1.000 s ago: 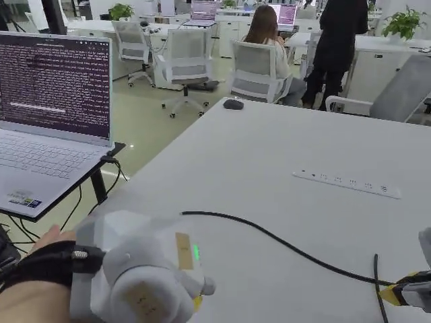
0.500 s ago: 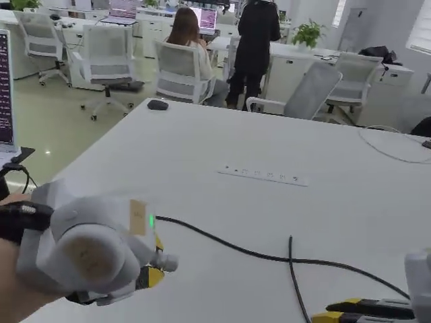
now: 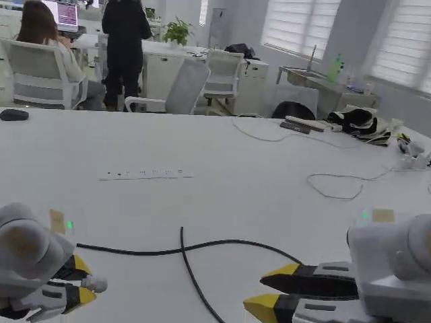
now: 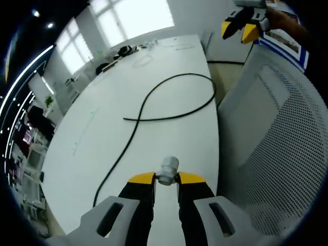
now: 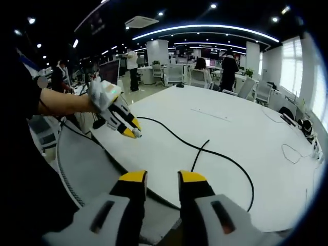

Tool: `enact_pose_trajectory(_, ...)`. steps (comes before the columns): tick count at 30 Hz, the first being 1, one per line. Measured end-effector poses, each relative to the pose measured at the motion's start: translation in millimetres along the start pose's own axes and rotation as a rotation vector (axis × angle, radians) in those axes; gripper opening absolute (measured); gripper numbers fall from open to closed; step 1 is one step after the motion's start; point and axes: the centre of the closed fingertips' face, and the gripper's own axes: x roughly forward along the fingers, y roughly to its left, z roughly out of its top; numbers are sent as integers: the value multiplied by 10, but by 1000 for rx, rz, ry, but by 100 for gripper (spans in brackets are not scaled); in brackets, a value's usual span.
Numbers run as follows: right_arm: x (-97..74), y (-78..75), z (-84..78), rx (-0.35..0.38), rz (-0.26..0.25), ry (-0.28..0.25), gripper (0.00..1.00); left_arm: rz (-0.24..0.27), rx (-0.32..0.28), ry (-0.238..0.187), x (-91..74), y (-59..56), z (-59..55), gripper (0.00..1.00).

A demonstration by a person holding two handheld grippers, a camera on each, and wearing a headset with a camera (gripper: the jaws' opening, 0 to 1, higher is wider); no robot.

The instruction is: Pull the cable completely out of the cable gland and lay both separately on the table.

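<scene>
At the near edge of the table, cable drawn clear of the cable gland.

By count, largest first: one white table; one black cable, running into the right gripper's tips a second ago, now released and lying loose in a crossed loop along the near edge; two grippers, the right gripper spread with nothing between, the left gripper pinching the one small grey cable gland, held up at that same edge. Judged: pull done, cable laid down, gland yet to be set down apart from it.
</scene>
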Motion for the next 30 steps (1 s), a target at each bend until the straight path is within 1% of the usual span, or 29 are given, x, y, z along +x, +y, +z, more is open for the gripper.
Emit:
enact_pose_trajectory(1, -21, -7, 3, 1, -6, -1, 24, -17, -10, 7, 75, -22, -34, 17)
enact_pose_trajectory(2, -53, -25, 11, 5, -19, -6, 24, -33, -6, -6, 189, -32, -56, 17)
enact_pose_trajectory(3, -74, -35, 17, 10, -27, -12, 24, -48, -25, -4, 260, -49, -86, 17)
enact_pose_trajectory(4, -103, -39, 30, 21, -32, -23, 24, -82, -109, -4, 325, -115, -103, 17)
enact_pose_trajectory(5, -121, -32, 33, 27, -33, -26, 24, -123, -172, -18, 428, -165, -113, 17)
enact_pose_trajectory(6, -138, -24, 37, 28, -36, -31, 24, -130, -204, -19, 493, -167, -140, 17)
enact_pose_trajectory(7, -157, -18, 41, 29, -41, -36, 24, -132, -219, 9, 578, -168, -226, 17)
enact_pose_trajectory(8, -170, -14, 37, 31, -45, -37, 24, -135, -230, 32, 624, -177, -284, 17)
enact_pose_trajectory(9, -174, -14, 34, 31, -47, -37, 24, -143, -218, 39, 692, -195, -323, 17)
enact_pose_trajectory(10, -187, -15, 28, 35, -52, -37, 24, -147, -219, 47, 726, -203, -355, 17)
enact_pose_trajectory(11, -194, -14, 26, 37, -53, -40, 24, -159, -224, 67, 769, -225, -413, 17)
enact_pose_trajectory(12, -203, -14, 23, 41, -56, -43, 24, -175, -213, 73, 803, -236, -441, 17)
enact_pose_trajectory(13, -205, -14, 18, 42, -59, -45, 24, -171, -249, 72, 823, -226, -452, 17)
enact_pose_trajectory(14, -206, -18, 11, 44, -61, -42, 24, -178, -238, 69, 837, -232, -449, 17)
enact_pose_trajectory(15, -213, -21, -6, 46, -65, -37, 24, -207, -215, 67, 842, -266, -442, 17)
enact_pose_trajectory(18, -234, -20, -17, 47, -68, -38, 24, -212, -249, 76, 865, -258, -472, 17)
enact_pose_trajectory(19, -246, -22, -14, 50, -69, -42, 24, -209, -253, 84, 867, -261, -492, 17)
enact_pose_trajectory(20, -251, -26, -14, 51, -69, -43, 24, -197, -238, 102, 866, -247, -525, 18)
enact_pose_trajectory(21, -255, -33, -18, 51, -70, -42, 24, -153, -205, 125, 867, -172, -581, 18)
enact_pose_trajectory(22, -257, -39, -21, 50, -71, -41, 24, -169, -213, 125, 863, -205, -587, 18)
enact_pose_trajectory(23, -257, -48, -27, 48, -72, -37, 24, -193, -260, 99, 835, -235, -544, 18)
enact_pose_trajectory(24, -255, -52, -28, 47, -71, -35, 24, -204, -287, 113, 816, -255, -562, 20)
enact_pose_trajectory(25, -251, -55, -28, 44, -69, -34, 24, -189, -269, 109, 780, -224, -567, 23)
enact_pose_trajectory(27, -230, -65, -19, 38, -63, -32, 24, -177, -259, 116, 723, -214, -578, 31)
enact_pose_trajectory(29, -180, -79, -15, 31, -55, -26, 24, -170, -273, 107, 607, -198, -545, 36)
enact_pose_trajectory(30, -137, -81, -22, 28, -43, -18, 24, -169, -290, 90, 549, -201, -503, 36)
